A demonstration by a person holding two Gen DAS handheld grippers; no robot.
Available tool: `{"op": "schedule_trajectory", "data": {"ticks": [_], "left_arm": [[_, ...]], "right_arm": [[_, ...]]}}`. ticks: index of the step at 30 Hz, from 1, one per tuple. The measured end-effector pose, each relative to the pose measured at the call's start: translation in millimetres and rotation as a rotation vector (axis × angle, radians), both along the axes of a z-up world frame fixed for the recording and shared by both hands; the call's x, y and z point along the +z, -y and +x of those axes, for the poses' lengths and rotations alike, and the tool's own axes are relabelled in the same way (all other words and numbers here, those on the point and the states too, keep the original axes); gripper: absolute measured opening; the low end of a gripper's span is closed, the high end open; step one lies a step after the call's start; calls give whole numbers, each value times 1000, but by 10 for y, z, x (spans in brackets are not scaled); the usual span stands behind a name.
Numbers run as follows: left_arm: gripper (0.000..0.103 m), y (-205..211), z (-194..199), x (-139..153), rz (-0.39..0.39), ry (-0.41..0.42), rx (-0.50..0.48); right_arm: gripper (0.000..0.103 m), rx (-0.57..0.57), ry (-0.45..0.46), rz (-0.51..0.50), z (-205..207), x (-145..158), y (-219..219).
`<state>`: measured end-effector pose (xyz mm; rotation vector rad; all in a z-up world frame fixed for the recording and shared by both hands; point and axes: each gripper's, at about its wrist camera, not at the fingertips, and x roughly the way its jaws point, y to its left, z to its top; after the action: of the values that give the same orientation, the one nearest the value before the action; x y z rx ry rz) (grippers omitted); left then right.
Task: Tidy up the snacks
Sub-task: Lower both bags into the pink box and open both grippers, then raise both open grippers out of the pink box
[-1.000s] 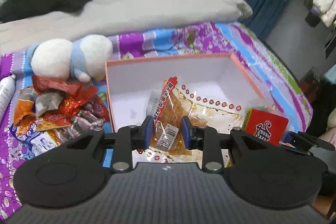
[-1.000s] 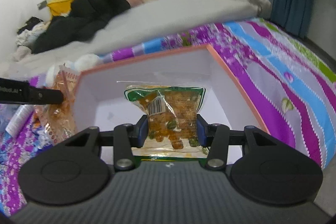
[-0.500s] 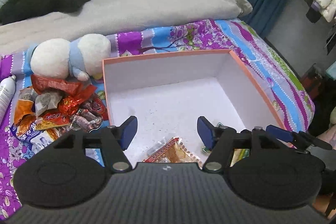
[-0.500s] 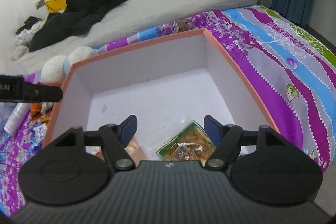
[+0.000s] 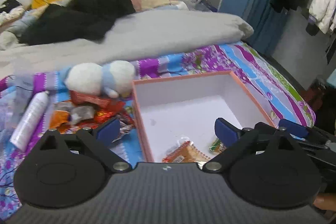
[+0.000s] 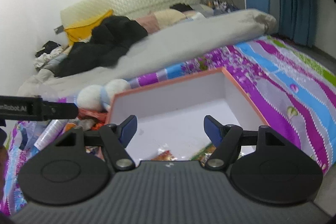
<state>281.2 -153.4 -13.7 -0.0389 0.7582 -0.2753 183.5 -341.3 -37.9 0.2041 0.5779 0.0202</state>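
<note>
A white box with an orange rim (image 5: 247, 93) (image 6: 237, 85) sits on the bedspread. Two snack packets lie on its floor near the front: an orange one (image 5: 184, 153) (image 6: 166, 155) and a green-edged one (image 5: 216, 145) (image 6: 206, 152). A pile of snack packets (image 5: 88, 112) (image 6: 92, 119) lies left of the box. My left gripper (image 5: 167, 129) is open and empty above the box's left wall. My right gripper (image 6: 170, 128) is open and empty above the box's front; its fingers (image 5: 294, 129) show at the right of the left wrist view.
A white and blue plush toy (image 5: 100, 79) (image 6: 96, 96) lies behind the snack pile. A white spray bottle (image 5: 31, 119) lies at the left. A grey duvet (image 5: 147, 35) and black clothes (image 5: 84, 9) cover the far bed. The bed's right edge (image 5: 294, 81) drops to the floor.
Both grippers opened and dropped their snack packets into the box, then rose and drew back. The left gripper shifted left toward the snack pile.
</note>
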Motion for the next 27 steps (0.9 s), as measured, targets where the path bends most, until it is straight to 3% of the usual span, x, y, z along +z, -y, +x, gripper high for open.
{"op": "schedule_trajectory", "data": {"ticks": [6, 14, 20, 27], "left_arm": [[102, -386, -351, 235, -3, 66, 67], [102, -796, -952, 415, 5, 129, 122], [102, -1050, -1342, 361, -29, 126, 165], [102, -1248, -1685, 223, -8, 98, 175]], "right_arm": [[72, 41, 54, -6, -203, 218, -246], [72, 101, 83, -8, -537, 274, -608], [72, 154, 88, -9, -796, 255, -810], [72, 189, 93, -14, -1034, 193, -970]]}}
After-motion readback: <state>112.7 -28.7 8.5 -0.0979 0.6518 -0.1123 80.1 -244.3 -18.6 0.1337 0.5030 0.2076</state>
